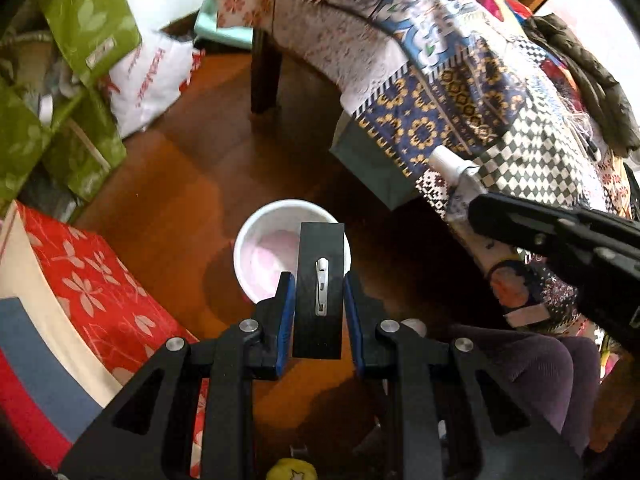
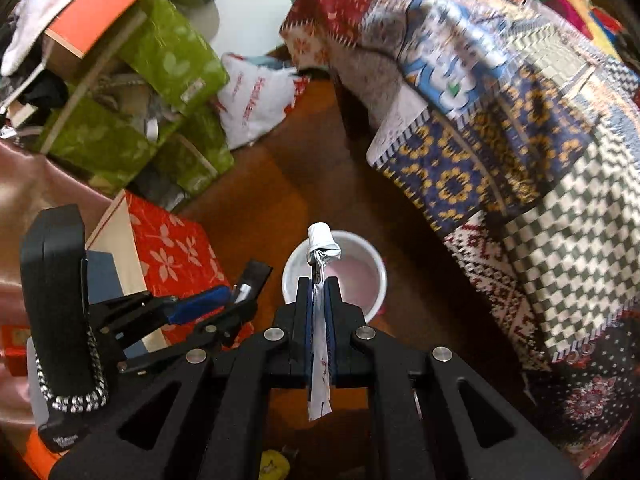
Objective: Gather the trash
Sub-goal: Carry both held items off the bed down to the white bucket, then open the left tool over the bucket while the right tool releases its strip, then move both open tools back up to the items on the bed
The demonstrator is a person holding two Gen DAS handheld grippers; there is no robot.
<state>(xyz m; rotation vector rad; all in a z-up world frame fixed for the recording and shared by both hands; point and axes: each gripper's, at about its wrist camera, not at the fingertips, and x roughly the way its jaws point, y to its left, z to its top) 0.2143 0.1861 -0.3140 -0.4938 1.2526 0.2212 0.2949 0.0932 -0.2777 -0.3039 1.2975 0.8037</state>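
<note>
Open floor (image 1: 192, 184) rings the white bin (image 1: 256, 224); red box (image 1: 100, 280) crowds left — draped table (image 1: 440, 92) right.

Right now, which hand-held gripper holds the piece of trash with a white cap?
The right hand-held gripper: its squeezed tube has a white cap; the left's black card doesn't.

Cup (image 1: 256, 240): white, pink inside. Card (image 1: 319, 280): black, silver clip. Tube (image 2: 320, 320): white cap, silver-white crumpled body. Jaws' pads: blue. Floor (image 1: 192, 184): red-brown wood. Quilt (image 1: 460, 92): patchwork of blue-gold medallions, grey-white checks. Boxes: green leaf print (image 1: 88, 20), red with pale flowers (image 1: 100, 288).
</note>
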